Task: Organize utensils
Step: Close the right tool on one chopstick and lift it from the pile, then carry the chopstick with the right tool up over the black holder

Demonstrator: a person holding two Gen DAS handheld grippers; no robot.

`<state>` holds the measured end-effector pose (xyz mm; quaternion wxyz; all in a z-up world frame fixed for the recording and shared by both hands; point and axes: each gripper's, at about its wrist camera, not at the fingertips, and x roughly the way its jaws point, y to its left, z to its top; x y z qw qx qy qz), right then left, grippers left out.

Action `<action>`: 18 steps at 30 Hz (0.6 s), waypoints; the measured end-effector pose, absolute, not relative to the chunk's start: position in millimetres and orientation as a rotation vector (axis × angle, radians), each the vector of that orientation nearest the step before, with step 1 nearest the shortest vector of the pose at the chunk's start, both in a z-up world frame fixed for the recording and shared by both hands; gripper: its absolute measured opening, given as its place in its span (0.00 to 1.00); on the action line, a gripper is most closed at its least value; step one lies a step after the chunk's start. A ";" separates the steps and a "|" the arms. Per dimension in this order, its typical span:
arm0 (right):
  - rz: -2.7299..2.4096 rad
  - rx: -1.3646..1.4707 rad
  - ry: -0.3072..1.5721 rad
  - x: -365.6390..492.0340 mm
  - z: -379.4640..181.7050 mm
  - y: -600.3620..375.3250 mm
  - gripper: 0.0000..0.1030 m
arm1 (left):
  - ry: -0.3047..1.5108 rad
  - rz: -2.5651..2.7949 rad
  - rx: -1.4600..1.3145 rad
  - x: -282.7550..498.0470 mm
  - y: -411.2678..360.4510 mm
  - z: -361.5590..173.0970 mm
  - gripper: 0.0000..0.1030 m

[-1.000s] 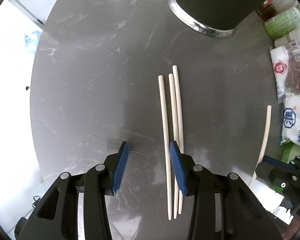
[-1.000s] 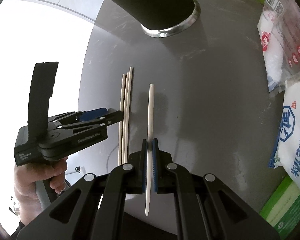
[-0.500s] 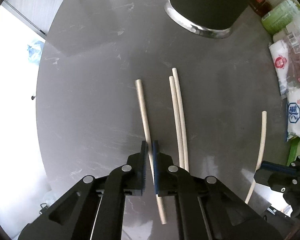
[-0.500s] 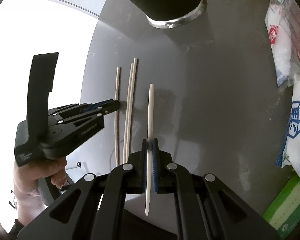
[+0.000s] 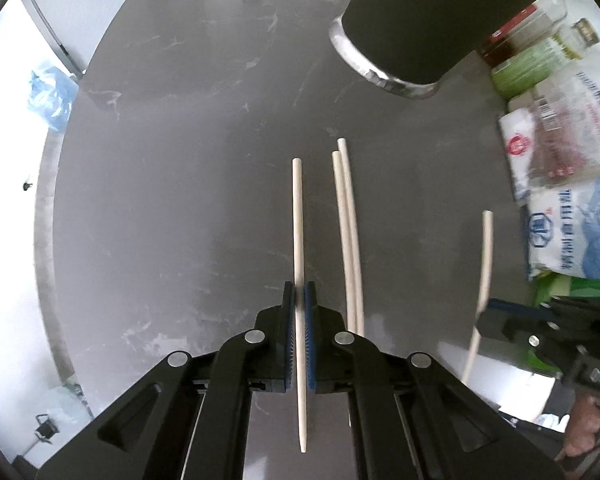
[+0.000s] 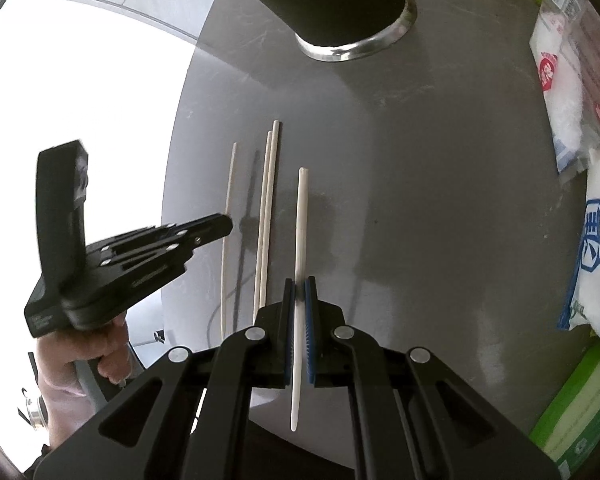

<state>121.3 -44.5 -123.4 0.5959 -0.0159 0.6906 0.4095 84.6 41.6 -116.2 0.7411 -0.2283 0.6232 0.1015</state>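
My left gripper (image 5: 299, 300) is shut on a cream chopstick (image 5: 298, 216), held lifted off the grey round table (image 5: 172, 200); its thick end points away from me. Two more cream chopsticks (image 5: 350, 232) lie side by side on the table just right of it. My right gripper (image 6: 299, 286) is shut on another cream chopstick (image 6: 301, 224), also held above the table. From the right wrist view, the left gripper (image 6: 224, 226) shows at the left with its chopstick (image 6: 230, 184), and the lying pair (image 6: 266, 208) sits between the two held ones. A black cylindrical holder (image 5: 432, 20) with a metal base stands at the far side.
Salt bags (image 5: 572, 232), packets (image 5: 552, 148) and bottles (image 5: 532, 52) crowd the table's right side. A green box (image 6: 572, 404) sits at the near right. A hand (image 6: 80, 360) grips the left gripper's handle. The table's curved edge (image 5: 46, 216) runs along the left.
My left gripper closed on the leftmost of three lying chopsticks, drew it left away from the other two and lifted it. The right gripper kept its chopstick and stayed put.
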 end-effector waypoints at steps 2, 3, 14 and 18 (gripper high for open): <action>0.949 -0.040 1.595 120.6 -121.1 -45.5 0.05 | 1.348 0.202 -0.508 79.1 41.8 -110.7 0.03; 0.946 -0.042 1.588 120.4 -119.4 -45.5 0.05 | 1.336 0.187 -0.514 76.0 41.2 -106.7 0.03; 0.946 0.019 1.489 123.6 -84.6 -53.1 0.05 | 1.165 0.043 -0.565 67.4 55.2 -47.0 0.03; 0.946 0.042 1.425 123.8 -59.1 -56.8 0.05 | 1.066 0.030 -0.563 70.6 61.7 -21.7 0.03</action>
